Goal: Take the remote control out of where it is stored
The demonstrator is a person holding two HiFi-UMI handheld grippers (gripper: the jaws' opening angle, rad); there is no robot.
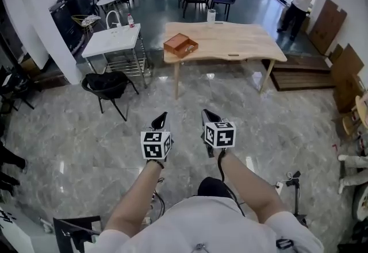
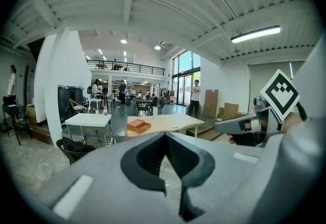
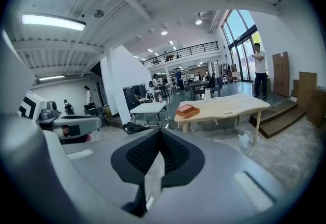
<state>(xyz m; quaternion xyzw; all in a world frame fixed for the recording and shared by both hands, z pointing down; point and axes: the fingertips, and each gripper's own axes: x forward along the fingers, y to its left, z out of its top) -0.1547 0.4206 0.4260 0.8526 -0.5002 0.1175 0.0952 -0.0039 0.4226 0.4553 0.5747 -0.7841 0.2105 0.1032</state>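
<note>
Grey marble floor runs from the person's feet out to a pale wooden surface (image 1: 241, 42) at the far side of the hall. No remote control shows in any view. The likeliest store is the small reddish-brown wooden box (image 1: 180, 45) on the left part of that surface (too small here to tell what lies inside, or how its lid sits).

By my judgement a remote is light, stiff and smooth-shelled, so it could slip. The best hold would be across its narrow sides near the middle, clear of the buttons, with the box steadied if it shifts.

A white cup (image 1: 211, 15) stands on the far edge, well apart from the box. Left of the surface is a white table (image 1: 112, 41), with a black chair (image 1: 108, 84) nearer.

The left gripper (image 1: 163, 114) and right gripper (image 1: 206, 112) are held side by side in the near middle, well apart from the box. Both have their jaws closed tip to tip, gripping nothing.
</note>
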